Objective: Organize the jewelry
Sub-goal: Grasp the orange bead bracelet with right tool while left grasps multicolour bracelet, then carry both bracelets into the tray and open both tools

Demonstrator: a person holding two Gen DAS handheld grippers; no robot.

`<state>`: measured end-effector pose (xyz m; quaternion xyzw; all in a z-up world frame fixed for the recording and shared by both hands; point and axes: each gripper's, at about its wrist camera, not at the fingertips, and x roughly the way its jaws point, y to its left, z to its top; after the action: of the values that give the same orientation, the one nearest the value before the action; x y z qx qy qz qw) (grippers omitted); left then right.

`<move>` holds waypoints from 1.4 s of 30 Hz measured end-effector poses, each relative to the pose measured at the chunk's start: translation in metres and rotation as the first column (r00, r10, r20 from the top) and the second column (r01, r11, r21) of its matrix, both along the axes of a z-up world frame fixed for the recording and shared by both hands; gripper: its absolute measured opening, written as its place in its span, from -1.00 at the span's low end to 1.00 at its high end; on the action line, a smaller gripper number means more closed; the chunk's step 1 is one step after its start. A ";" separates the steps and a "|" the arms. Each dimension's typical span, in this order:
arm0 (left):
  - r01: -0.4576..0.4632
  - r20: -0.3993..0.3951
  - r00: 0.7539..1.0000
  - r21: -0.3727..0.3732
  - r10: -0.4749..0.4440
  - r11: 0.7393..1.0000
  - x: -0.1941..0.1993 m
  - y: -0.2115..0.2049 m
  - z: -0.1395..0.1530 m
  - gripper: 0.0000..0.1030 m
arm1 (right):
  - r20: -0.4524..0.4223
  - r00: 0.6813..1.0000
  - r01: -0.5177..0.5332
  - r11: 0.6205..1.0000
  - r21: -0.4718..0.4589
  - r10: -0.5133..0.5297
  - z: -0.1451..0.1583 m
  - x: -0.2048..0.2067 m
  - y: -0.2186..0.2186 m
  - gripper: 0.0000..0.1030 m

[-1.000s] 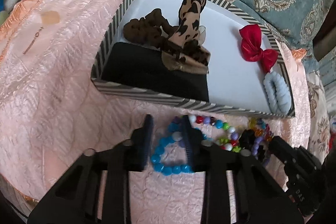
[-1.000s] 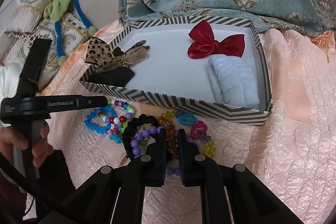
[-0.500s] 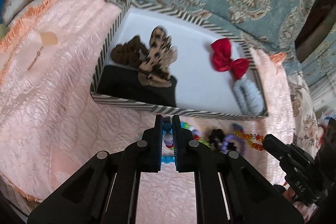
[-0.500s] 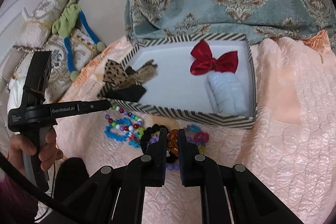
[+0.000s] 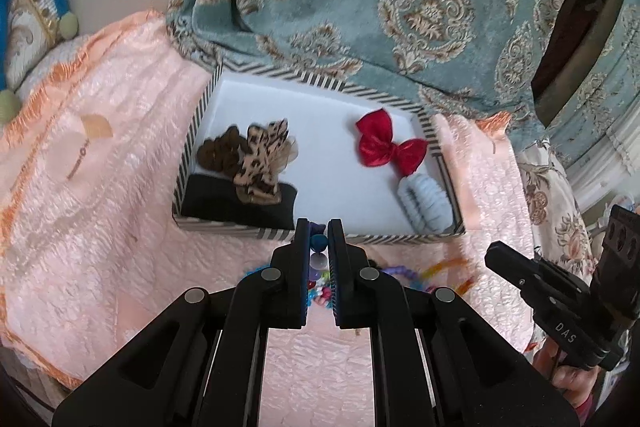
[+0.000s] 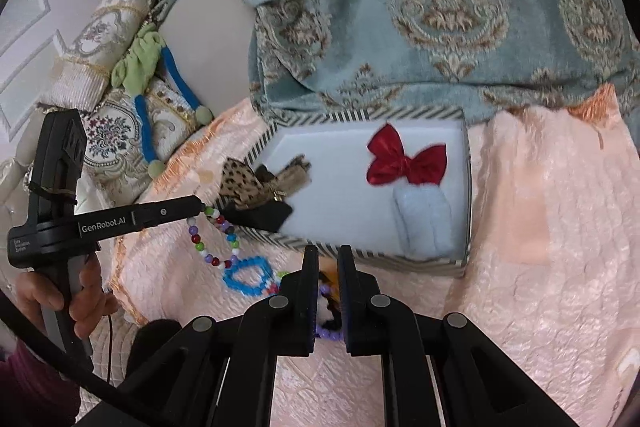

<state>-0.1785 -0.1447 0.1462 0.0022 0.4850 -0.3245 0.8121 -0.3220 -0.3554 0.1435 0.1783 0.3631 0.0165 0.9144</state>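
I counted one striped box [image 5: 224, 227] on the bed, with four hair pieces in it: red bow [image 5: 390, 148], pale blue scrunchie [image 5: 425, 203], leopard bow [image 5: 262, 163], brown scrunchie [image 5: 218, 155], plus a black pad [image 5: 236, 205]. My left gripper [image 5: 319, 227] had its jaws pinching a multicolour bead bracelet [image 6: 214, 239], which hung as a loop in front of the box's near wall, long axis running downward. My right gripper [image 6: 328, 259] was clamped on a dark tangle with purple beads [image 6: 330, 333]; mostly hidden, couldn't identify it. One blue bead loop [image 6: 246, 279] lay flat on the bedspread [image 6: 540, 267]. Other beads blurred.
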 end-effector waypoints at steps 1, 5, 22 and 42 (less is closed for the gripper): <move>0.000 0.005 1.000 -0.001 0.000 1.000 0.000 0.000 0.002 -0.85 | 0.006 1.000 -0.001 1.000 -0.005 0.001 0.004 0.001 0.000 -0.83; 0.002 0.029 1.000 0.008 -0.002 1.000 0.004 -0.005 0.011 -0.85 | 0.019 1.000 -0.005 1.000 -0.020 0.006 0.014 0.007 0.001 -0.83; 0.008 0.015 1.000 0.034 -0.008 0.999 0.002 -0.012 -0.002 -0.85 | -0.283 0.959 0.004 0.995 0.096 0.023 -0.101 0.020 -0.013 -0.60; 0.005 0.060 0.998 0.025 -0.006 1.000 0.017 -0.025 0.027 -0.85 | -0.007 1.000 0.023 0.999 0.048 -0.023 0.008 0.013 -0.019 -0.83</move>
<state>-0.1616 -0.1692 0.1727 0.0234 0.4646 -0.3204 0.8252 -0.3092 -0.3745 0.1512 0.2046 0.3636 0.0141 0.9087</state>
